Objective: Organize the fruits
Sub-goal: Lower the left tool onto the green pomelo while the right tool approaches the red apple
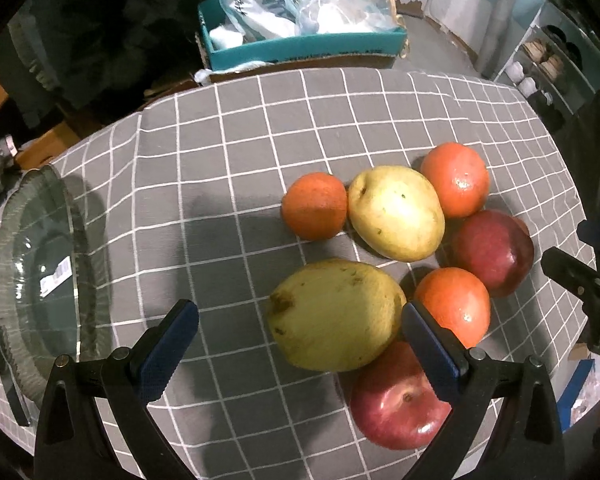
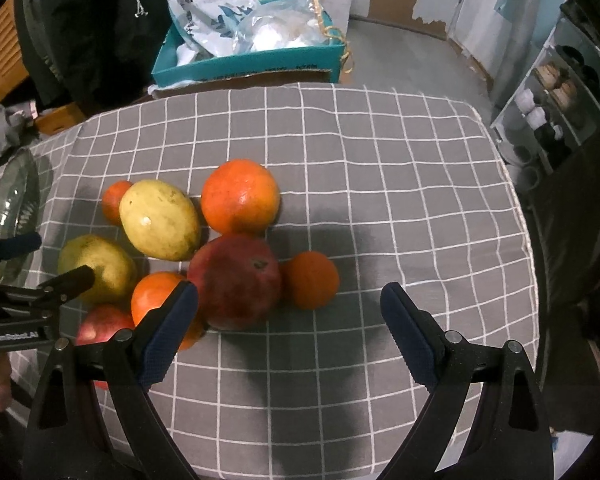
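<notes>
A cluster of fruit lies on the grey checked tablecloth (image 1: 260, 128): two yellow-green pears (image 1: 334, 316) (image 1: 396, 212), several oranges (image 1: 314, 205) and two red apples (image 1: 492, 252) (image 1: 400, 400). My left gripper (image 1: 300, 340) is open, its fingers on either side of the near pear, just short of it. My right gripper (image 2: 290, 328) is open and empty, just in front of a red apple (image 2: 236, 280) and a small orange (image 2: 310, 280). A clear glass plate (image 1: 36, 272) lies empty at the left. The right gripper also shows at the right edge of the left wrist view (image 1: 580, 280).
A teal cardboard box (image 1: 300, 40) with plastic bags stands beyond the table's far edge. Dark clothing hangs at the back left (image 1: 100, 20). A white shelf (image 2: 552, 92) with cups and bowls stands at the right. Bare tablecloth (image 2: 400, 180) lies right of the fruit.
</notes>
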`<state>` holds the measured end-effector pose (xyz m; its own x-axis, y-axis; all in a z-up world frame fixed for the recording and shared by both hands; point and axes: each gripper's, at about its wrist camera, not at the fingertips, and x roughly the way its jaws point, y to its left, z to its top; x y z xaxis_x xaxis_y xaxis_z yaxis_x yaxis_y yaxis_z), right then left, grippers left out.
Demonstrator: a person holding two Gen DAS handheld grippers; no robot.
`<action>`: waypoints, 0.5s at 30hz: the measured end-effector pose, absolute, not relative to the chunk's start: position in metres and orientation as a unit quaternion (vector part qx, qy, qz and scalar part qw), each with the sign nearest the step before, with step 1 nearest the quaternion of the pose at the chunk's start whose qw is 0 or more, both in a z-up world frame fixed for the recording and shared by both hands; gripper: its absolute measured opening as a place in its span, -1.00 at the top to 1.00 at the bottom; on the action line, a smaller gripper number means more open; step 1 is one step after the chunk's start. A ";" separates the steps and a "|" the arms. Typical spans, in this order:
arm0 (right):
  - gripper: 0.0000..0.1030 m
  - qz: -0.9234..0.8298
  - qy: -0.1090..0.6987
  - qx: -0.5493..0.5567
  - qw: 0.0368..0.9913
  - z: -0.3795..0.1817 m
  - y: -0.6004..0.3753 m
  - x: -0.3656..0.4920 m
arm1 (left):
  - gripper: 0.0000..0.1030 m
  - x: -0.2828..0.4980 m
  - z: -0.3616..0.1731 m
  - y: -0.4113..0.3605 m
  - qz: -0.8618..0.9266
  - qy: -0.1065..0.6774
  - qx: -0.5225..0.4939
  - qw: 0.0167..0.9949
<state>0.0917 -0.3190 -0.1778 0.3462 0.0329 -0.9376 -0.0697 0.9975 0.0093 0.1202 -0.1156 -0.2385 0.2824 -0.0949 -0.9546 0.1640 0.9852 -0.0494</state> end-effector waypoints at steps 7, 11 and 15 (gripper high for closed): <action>-0.77 0.054 0.587 -0.005 0.807 -0.194 -0.310 0.102 | -0.98 0.126 -0.249 -0.114 -0.096 0.603 0.008 0.792; -0.74 0.062 0.597 0.000 0.800 -0.204 -0.305 0.108 | -0.98 0.128 -0.254 -0.111 -0.104 0.607 -0.007 0.788; -0.57 0.072 0.607 0.004 0.791 -0.212 -0.300 0.112 | -0.93 0.129 -0.256 -0.113 -0.112 0.613 -0.017 0.782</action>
<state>0.1120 -0.2998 -0.2125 0.2522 0.1192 -0.9603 -0.1089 0.9896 0.0943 0.1289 -0.1129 -0.2564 0.2244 -0.1958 -0.9546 0.1534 0.9745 -0.1638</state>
